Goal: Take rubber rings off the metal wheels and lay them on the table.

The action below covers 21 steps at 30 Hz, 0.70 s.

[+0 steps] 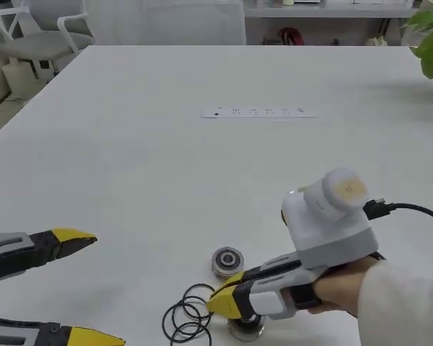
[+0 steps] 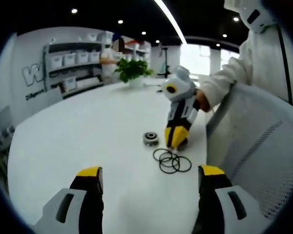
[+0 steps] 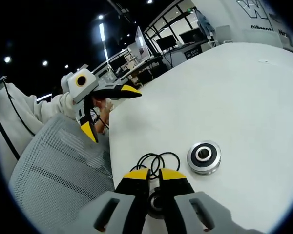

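Note:
A bare metal wheel [image 1: 227, 261] lies flat near the table's front edge, also seen as wheel [image 2: 150, 138] and wheel [image 3: 204, 157]. A second wheel [image 1: 247, 326] sits under my right gripper [image 1: 220, 301]; in the right gripper view this wheel [image 3: 156, 202] shows below the jaws. That gripper [image 3: 154, 174] has its yellow tips nearly together, just over a pile of black rubber rings [image 1: 189, 313]; whether a ring is pinched is unclear. The rings [image 2: 172, 161] lie loose on the table. My left gripper [image 1: 94, 288] hovers wide open to the left, holding nothing [image 2: 151, 171].
A flush power strip [image 1: 258, 112] sits mid-table, with bare white table [image 1: 166, 166] around it. A white chair [image 1: 40, 36] stands at the far left, a plant [image 1: 429, 40] at the far right. A grey mesh chair [image 2: 254, 131] is beside the table's near edge.

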Motion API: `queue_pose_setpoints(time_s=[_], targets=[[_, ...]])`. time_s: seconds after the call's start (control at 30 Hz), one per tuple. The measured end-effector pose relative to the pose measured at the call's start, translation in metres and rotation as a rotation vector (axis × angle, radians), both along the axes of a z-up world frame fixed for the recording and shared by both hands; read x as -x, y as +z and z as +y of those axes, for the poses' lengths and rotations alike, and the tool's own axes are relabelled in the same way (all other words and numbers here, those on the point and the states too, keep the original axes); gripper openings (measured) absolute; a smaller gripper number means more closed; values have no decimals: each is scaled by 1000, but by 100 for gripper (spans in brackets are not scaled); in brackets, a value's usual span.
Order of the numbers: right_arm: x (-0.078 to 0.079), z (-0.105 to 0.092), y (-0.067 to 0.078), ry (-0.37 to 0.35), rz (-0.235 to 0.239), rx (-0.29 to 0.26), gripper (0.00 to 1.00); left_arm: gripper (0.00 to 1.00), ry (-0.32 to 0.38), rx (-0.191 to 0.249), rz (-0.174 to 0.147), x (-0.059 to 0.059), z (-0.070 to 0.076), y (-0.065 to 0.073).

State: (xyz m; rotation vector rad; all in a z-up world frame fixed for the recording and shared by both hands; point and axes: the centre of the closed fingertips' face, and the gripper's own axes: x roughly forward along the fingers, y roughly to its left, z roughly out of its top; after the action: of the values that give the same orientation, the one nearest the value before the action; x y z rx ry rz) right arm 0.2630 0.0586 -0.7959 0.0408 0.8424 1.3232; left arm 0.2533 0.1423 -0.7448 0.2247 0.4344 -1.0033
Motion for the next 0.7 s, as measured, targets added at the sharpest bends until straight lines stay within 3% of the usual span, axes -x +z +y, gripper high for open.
queue_pose_setpoints(time_s=[0.17, 0.4, 0.7], targets=[[-2, -3, 6, 2, -31, 4, 6, 82, 10, 13, -3, 1, 0, 3], [-7, -14, 19, 32, -149, 17, 14, 84, 11, 20, -3, 2, -1, 4], [-13, -37, 39, -9, -248, -11, 37, 88, 7, 34, -7, 2, -3, 6]])
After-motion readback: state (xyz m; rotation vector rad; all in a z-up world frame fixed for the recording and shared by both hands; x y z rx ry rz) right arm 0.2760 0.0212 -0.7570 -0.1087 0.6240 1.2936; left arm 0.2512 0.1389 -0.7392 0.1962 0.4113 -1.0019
